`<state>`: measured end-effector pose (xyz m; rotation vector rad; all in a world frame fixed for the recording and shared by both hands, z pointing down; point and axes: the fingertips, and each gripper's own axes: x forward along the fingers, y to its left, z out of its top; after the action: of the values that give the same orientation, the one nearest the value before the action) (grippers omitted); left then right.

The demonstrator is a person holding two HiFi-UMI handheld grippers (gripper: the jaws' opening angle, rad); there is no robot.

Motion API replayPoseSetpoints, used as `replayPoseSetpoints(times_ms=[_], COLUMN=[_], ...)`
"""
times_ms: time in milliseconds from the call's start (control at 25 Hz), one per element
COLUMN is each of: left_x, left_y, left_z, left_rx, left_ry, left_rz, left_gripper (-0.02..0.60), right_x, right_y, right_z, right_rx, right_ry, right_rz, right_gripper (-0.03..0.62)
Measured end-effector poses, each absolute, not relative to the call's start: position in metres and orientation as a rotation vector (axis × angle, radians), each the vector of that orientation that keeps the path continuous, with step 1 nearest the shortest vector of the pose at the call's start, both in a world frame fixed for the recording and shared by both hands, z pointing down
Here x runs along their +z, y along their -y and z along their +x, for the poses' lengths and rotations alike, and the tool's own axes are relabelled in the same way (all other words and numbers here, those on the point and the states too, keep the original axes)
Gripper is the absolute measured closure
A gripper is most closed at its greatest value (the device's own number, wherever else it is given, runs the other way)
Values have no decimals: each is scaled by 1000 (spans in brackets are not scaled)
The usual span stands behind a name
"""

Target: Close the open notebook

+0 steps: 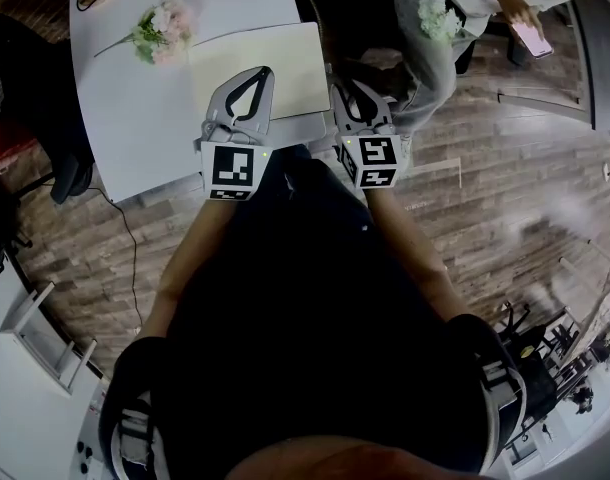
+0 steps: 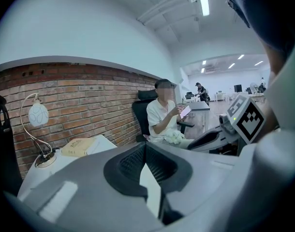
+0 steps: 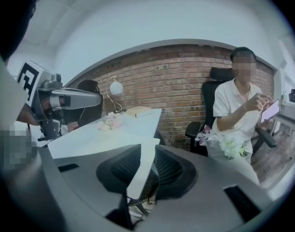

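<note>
Looks like the approach: cream rectangular notebook [image 1: 285, 63] flat on the white surface [image 1: 135, 118], upper middle of frame, left claw [image 1: 257, 76] pressed together, right claw [image 1: 345, 86] slightly spread, empty, so next probably hook 1 cover edge and fold over.

The desk [image 1: 135, 128] is smooth matt white, and the notebook [image 1: 275, 63] is matt cream paper. The floor [image 1: 485, 168] is wood plank, the wall [image 2: 89, 95] rough red brick. The left tool [image 1: 257, 73] and right tool [image 1: 347, 86] are matt grey plastic with ribbed black pads [image 2: 129, 166].
</note>
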<state>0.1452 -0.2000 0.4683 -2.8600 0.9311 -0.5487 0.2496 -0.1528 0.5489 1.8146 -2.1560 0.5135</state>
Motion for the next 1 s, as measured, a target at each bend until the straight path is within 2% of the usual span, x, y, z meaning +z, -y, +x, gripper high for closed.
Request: replayPoseSetpoints(times_ms=[560, 1000], left_x=[499, 501], left_y=[200, 201], left_z=[138, 136], left_rx=[-671, -691], left_ry=[-931, -949], left_rz=[-2859, -2850], left_gripper=[575, 575], right_x=[596, 633], right_y=[142, 132], right_z=[241, 232], right_rx=[783, 1158], right_ry=[2166, 2199], right_rz=[1696, 1597], right_gripper=[511, 474])
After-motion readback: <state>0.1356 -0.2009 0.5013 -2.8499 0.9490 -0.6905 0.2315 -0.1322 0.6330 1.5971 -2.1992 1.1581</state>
